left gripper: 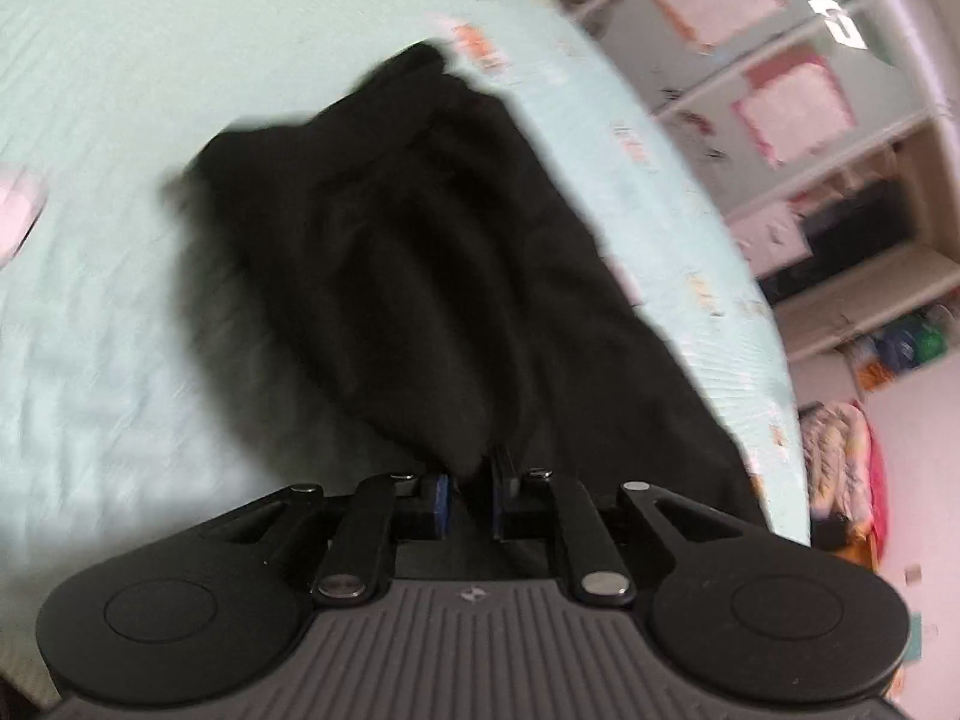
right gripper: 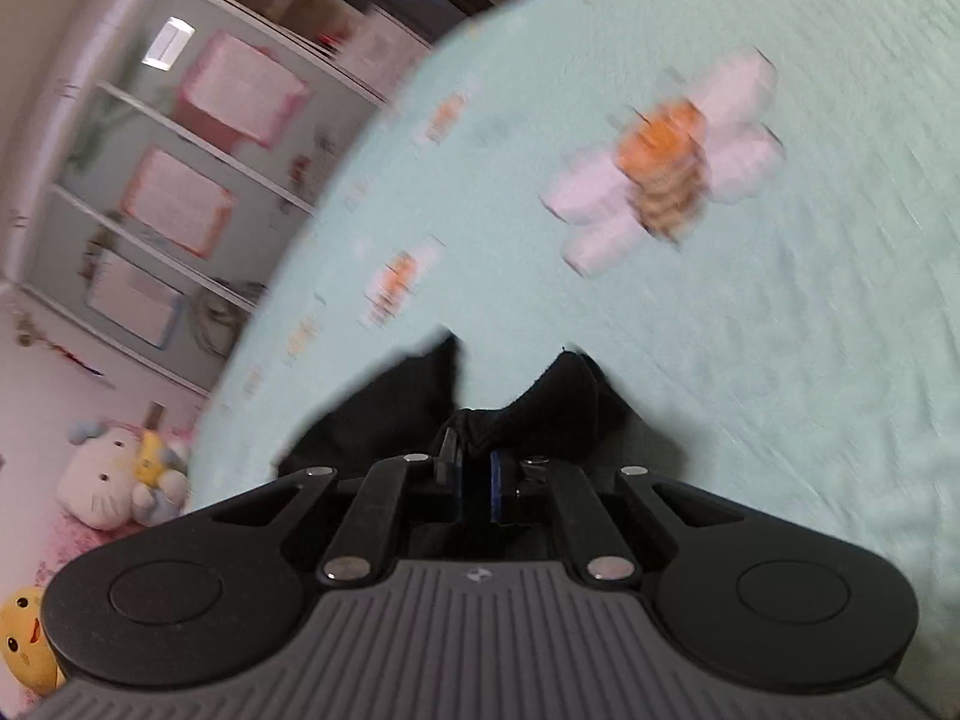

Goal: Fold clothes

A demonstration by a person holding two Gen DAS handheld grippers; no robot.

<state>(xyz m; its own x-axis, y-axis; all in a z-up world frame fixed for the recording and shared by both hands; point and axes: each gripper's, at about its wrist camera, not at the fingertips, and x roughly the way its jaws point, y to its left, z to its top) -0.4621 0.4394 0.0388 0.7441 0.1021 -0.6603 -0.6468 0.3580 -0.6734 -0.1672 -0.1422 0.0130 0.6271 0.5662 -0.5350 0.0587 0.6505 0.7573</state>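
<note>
Each wrist camera looks forward and downward along its jaws, close over the pale green bedsheet (left gripper: 108, 120); both views share the crumpled black cloth garment (left gripper: 420, 240).

I'm looking at a black garment (left gripper: 432, 252), plain and dark, with long soft folds running down its length. It's lying stretched across the pale green bed sheet (left gripper: 120, 120), its far end bunching into a blunt point. In the right wrist view I'm seeing another edge of it (right gripper: 528, 402), gathering into a crumpled ridge and lifting off the sheet.
</note>
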